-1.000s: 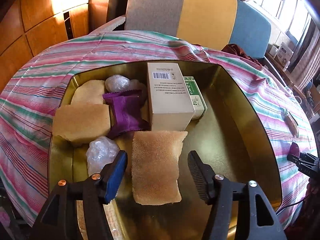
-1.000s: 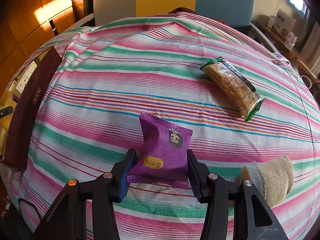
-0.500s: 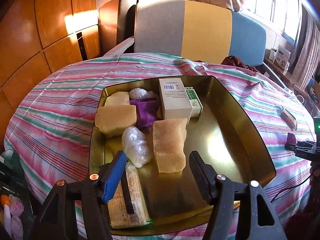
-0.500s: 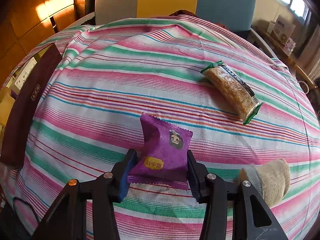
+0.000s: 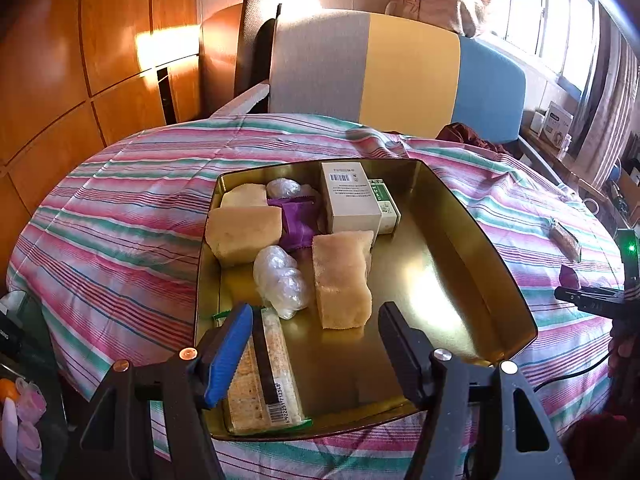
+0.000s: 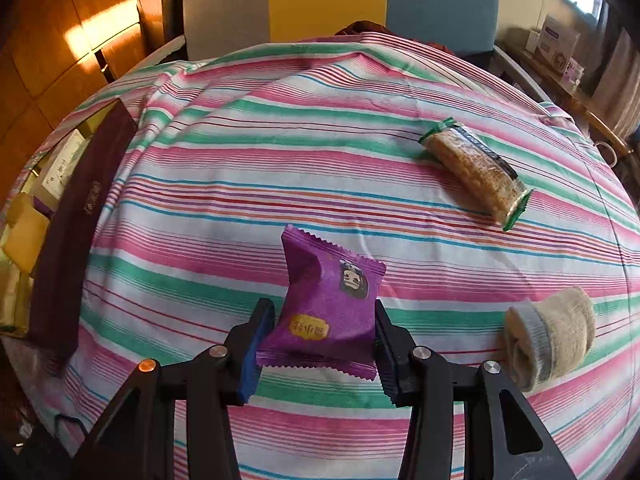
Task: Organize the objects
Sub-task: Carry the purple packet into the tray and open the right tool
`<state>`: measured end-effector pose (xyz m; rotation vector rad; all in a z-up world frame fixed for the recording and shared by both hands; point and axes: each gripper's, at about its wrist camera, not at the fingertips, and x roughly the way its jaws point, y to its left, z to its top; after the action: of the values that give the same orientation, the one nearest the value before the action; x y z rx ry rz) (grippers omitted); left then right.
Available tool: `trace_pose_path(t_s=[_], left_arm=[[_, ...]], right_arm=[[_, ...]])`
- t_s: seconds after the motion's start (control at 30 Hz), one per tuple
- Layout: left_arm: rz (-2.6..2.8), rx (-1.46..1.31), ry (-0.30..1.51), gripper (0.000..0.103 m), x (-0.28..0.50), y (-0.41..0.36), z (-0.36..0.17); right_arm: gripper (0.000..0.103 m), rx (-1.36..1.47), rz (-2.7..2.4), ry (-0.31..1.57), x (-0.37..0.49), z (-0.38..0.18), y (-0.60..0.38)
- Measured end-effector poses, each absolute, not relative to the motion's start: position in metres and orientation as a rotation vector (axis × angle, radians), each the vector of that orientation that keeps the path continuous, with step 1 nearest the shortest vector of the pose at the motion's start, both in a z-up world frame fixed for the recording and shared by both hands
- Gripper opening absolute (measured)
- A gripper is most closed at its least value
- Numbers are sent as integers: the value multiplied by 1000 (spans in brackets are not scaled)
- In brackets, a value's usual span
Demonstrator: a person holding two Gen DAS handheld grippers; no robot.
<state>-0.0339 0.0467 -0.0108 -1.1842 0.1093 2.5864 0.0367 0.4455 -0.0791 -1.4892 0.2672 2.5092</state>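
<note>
The right tool (image 6: 325, 340) is gripping a purple snack packet (image 6: 330, 304) by its lower half, both pads pressing its sides, the packet standing tilted over the striped cloth (image 6: 280, 168) covering the worktop. A wrapped cracker bar (image 6: 474, 170) is lying further off to the right, and a rolled beige sock (image 6: 550, 336) is sitting just right of the tool. The left tool (image 5: 316, 348) is hovering wide and empty over the near end of a gold tin tray (image 5: 460, 240) (already holding sponges, a white box (image 5: 350, 202), a crumpled plastic bundle (image 5: 280, 280) and another cracker bar (image 5: 266, 376)).
</note>
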Motion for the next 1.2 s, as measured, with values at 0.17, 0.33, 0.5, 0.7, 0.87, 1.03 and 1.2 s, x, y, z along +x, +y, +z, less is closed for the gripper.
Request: trace_pose_path(t_s=[0.17,0.33,0.5,0.7,0.87,1.03,1.2], left_arm=[[2584,-1193,88,66,-33,39,-13],[2587,-1212,64,66,-33,31,-17],[2594,-1218,9,66,-35,18,-15],[2655,-1228,-98,67,-44,-14,-12],[2709,-1254,-174,67,-48,-42,-14],[2717,-1272,-171,67,-47,-50,-19],[2707,-1271,-152,70,-46,-46,-20]], right_arm=[[48,-1411,2620,381,35,-57,409],[48,-1353,2780,401,21,-22,359],[48,-1387,2943,359,2,-3,296],[48,-1549,3063,256,-18,-16,215],[48,-1678,3111,185,-32,-35,165],[48,-1819,3082,111,-48,-59,137],[58,-1872,3048,154,-50,-71,134]])
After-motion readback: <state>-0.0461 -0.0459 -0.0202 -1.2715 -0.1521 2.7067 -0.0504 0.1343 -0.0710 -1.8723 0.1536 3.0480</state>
